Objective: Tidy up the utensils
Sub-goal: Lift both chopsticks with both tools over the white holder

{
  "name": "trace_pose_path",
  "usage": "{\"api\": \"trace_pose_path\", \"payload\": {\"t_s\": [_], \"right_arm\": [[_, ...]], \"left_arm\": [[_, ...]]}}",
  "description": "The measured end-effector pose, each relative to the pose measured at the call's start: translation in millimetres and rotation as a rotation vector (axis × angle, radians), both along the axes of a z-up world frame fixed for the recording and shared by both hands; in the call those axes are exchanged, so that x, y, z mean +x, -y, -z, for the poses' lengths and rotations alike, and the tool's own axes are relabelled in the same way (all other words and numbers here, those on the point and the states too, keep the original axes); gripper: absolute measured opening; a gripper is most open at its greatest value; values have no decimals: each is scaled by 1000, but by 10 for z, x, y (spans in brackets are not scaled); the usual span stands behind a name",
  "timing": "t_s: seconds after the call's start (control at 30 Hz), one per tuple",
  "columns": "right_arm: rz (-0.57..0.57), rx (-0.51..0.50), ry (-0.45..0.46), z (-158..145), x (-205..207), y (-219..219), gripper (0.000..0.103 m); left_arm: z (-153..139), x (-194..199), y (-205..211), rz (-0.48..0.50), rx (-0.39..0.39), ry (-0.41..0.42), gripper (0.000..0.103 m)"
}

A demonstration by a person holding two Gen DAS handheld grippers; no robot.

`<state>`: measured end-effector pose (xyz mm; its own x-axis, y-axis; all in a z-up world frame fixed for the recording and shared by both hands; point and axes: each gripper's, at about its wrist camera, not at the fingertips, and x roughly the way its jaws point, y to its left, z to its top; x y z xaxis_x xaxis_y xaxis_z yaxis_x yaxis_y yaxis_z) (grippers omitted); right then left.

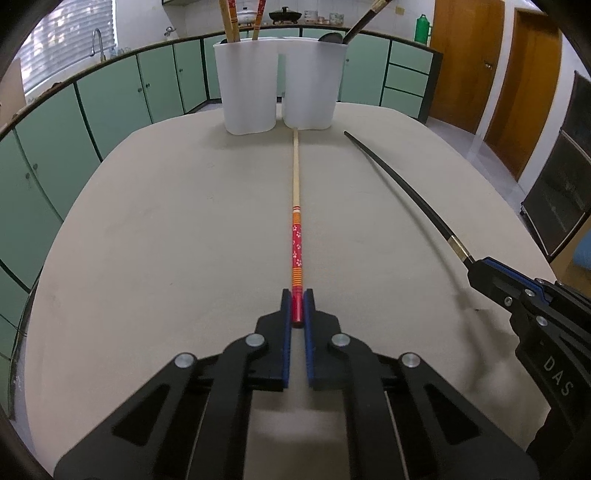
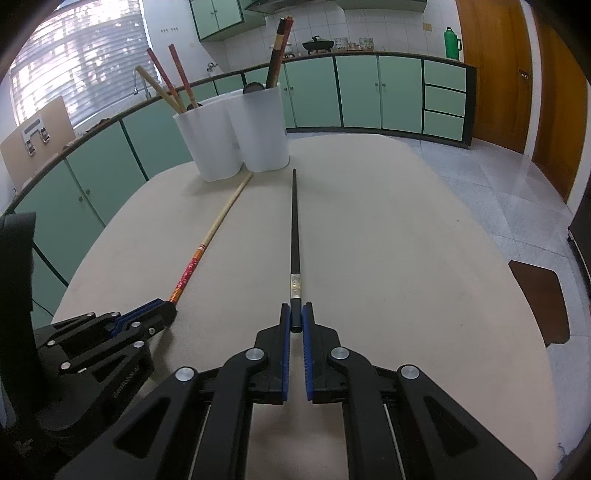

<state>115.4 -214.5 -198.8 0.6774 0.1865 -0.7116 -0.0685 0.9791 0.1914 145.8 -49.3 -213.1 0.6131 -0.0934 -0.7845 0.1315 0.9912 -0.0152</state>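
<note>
A wooden chopstick with a red and orange handle (image 1: 296,229) lies on the beige table (image 1: 166,240), its tip touching the white utensil holder (image 1: 277,85). My left gripper (image 1: 297,301) is shut on its red end. A black chopstick (image 2: 294,236) with a gold band points toward the same white utensil holder (image 2: 236,136); my right gripper (image 2: 295,314) is shut on its butt end. The right gripper (image 1: 480,271) and black chopstick (image 1: 406,188) show at the right of the left wrist view; the left gripper (image 2: 164,312) and wooden chopstick (image 2: 218,225) show at the left of the right wrist view.
The holder has two compartments: wooden and red chopsticks (image 1: 231,20) stand in the left one, dark chopsticks (image 2: 279,55) and a black ladle (image 1: 330,37) in the right. Green cabinets (image 1: 110,99) curve behind the table. A brown chair seat (image 2: 539,299) sits off the right edge.
</note>
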Motion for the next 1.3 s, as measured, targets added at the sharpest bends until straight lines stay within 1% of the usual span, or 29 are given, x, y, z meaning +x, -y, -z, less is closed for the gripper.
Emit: {"api": "trace_pose_path", "payload": {"t_s": [0.2,0.57,0.87,1.3], "right_arm": [[1,-7,10,-26,-17,-3,6],[0,-15,56,-201,-45,4,6],[-9,-9,129,-528,-63,54,6],[-47,-9,237,-1112,-4,71,6]], "left_arm": [[-62,-16,-19,3,-10,14,5],[-384,-114,-69,17,-7,93,5],[-738,-183,-159,9,-22,173,5],[-1326,-233,-279,14,-53,302,5]]}}
